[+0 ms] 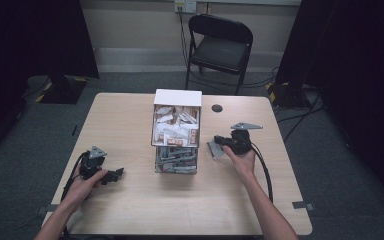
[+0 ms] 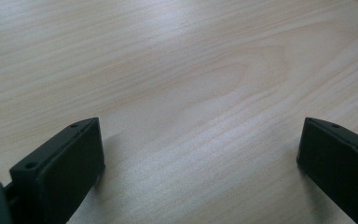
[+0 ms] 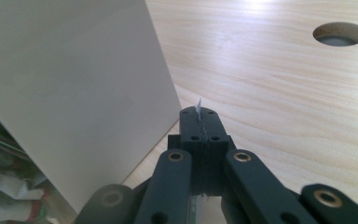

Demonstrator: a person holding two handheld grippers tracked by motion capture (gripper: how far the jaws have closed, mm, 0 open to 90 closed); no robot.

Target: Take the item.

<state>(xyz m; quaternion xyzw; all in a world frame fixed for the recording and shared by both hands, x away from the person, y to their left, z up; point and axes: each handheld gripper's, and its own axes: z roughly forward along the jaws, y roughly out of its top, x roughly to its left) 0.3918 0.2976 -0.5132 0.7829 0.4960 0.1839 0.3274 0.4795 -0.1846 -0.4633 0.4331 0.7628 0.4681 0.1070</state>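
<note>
Packets point(image 1: 176, 127) of white and brown are seen heaped in the upper tier of a two-tier box point(image 1: 177, 98) set at mid-table in the high view; grey sachets point(image 1: 176, 159) are held in its clear lower tier. The left gripper point(image 1: 116, 173) is laid low on the wooden table point(image 1: 130, 115) near the front left corner, grasped by the left hand point(image 1: 82, 186). The right gripper point(image 1: 217, 145) is held by the right hand point(image 1: 242, 161) just right of the box, with a grey sachet point(image 1: 214, 149) seen at its tip. A round hole point(image 1: 217, 108) is cut in the tabletop behind it, and a black folding chair point(image 1: 220, 46) is placed beyond the far edge.

In the left gripper view, the jaws are spread wide over bare wood grain point(image 2: 191, 93), nothing between them.

In the right gripper view, the jaws are pressed together on a thin sachet edge point(image 3: 198, 108) protruding from their tip. The white box wall point(image 3: 74, 93) is seen close at the left, the hole point(image 3: 340, 33) at the upper right.
</note>
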